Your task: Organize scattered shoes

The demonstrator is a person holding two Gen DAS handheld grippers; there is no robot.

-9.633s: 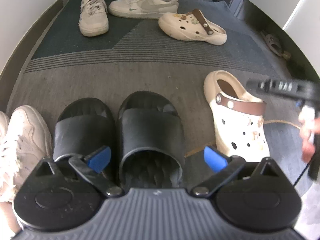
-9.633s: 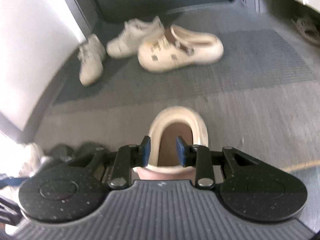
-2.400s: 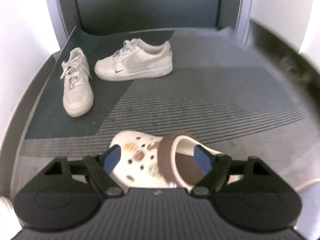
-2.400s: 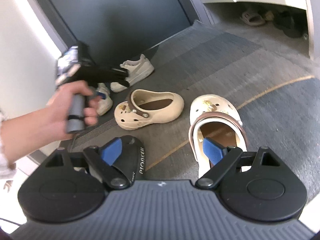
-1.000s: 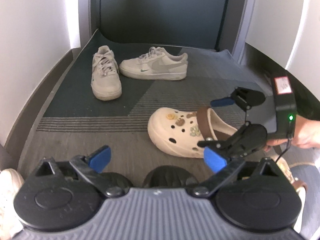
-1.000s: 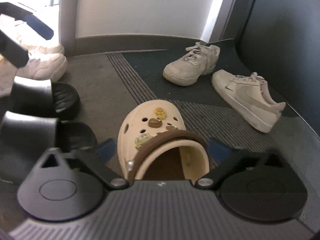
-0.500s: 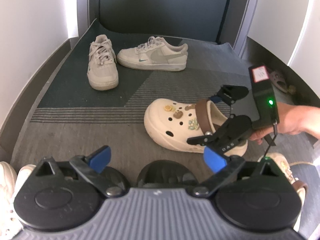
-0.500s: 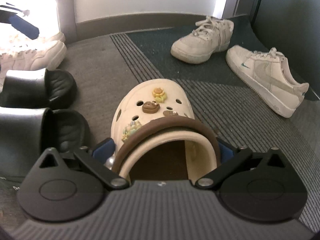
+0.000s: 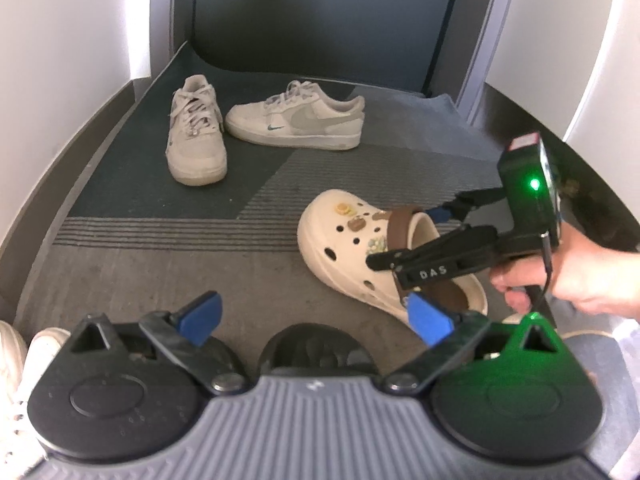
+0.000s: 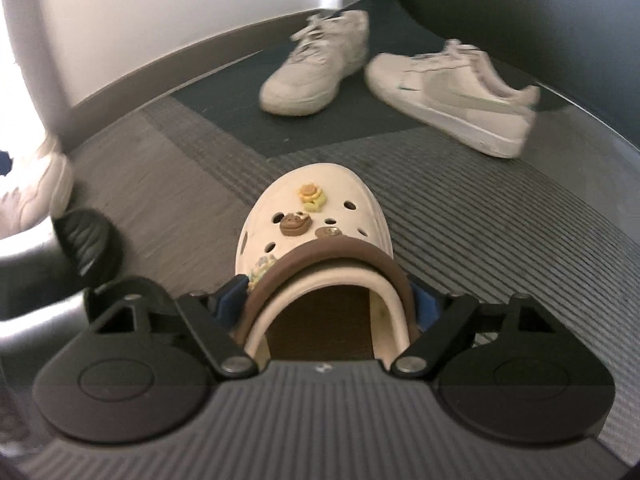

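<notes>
Right gripper: the black two-finger gripper (image 10: 326, 304) straddles the heel end of the cream foam clog with a brown strap and small charms (image 10: 316, 236); its jaws are closing with the clog between them. The blue pads sit tight against the clog's sides, mostly hidden behind the strap, so only slivers of blue show.
Right gripper from the left wrist view: the same gripper (image 9: 404, 236) reaches in from the right, held by a person's hand (image 9: 576, 276). Its near finger crosses the clog's side; the far pad is partly hidden behind the clog.
Cream clog: it lies on the grey ribbed carpet (image 9: 160, 264), toe pointing away from the right gripper, and tilted in the left wrist view (image 9: 344, 240). Whether its sole still touches the carpet cannot be told.
Left gripper: the black gripper with blue pads (image 9: 316, 316) has its jaws spread wide with nothing between them.
Black slide sandal: only a rounded dark toe (image 9: 316, 348) shows between the left gripper's fingers; the rest is cut off by the gripper body.
Pale sneakers: two off-white lace-up sneakers (image 9: 196, 132) (image 9: 296, 120) lie on the dark mat, toes near each other and at an angle; they are blurred in the right wrist view.
White shoe at left edge: a white shoe (image 9: 16, 364) is cut off by the frame, overexposed and hard to make out.
</notes>
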